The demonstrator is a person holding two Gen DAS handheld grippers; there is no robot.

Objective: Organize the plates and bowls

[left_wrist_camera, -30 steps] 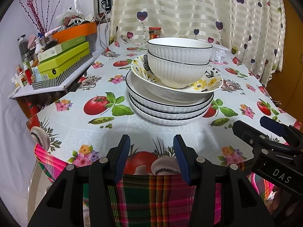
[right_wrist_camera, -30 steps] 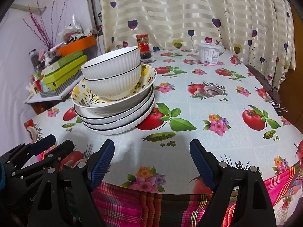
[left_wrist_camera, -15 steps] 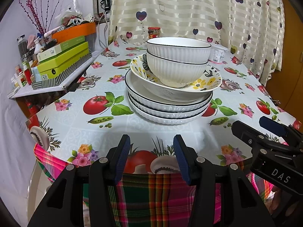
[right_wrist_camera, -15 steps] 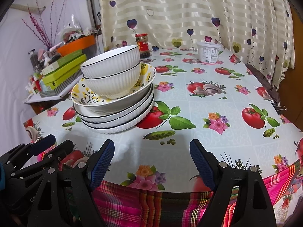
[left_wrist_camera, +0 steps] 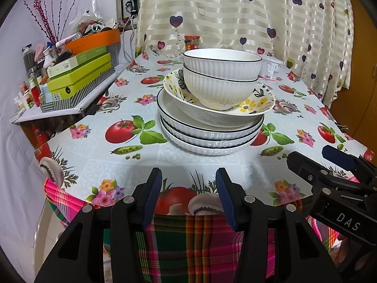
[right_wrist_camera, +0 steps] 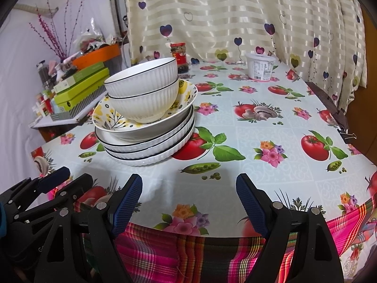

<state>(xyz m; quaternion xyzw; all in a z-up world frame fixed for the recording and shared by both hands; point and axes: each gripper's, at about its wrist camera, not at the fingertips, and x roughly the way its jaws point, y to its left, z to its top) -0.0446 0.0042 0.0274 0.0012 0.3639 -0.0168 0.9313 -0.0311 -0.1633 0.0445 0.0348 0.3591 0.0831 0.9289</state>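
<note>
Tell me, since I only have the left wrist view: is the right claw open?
Observer: Yes, the right claw is wide open and empty, at the near edge of the table.
Reviewer: What's the white thing behind the bowls?
Observer: A white tub with a printed label, standing apart from the stack.
Reviewer: Anything along the table's right side?
Observer: A brown strap lies along that edge, with a binder clip at its near end.

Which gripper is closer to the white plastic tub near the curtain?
Probably the right gripper. The white plastic tub stands far ahead of it, slightly right. The left gripper sits farther left, with the stacked bowls partly hiding the tub.
</note>
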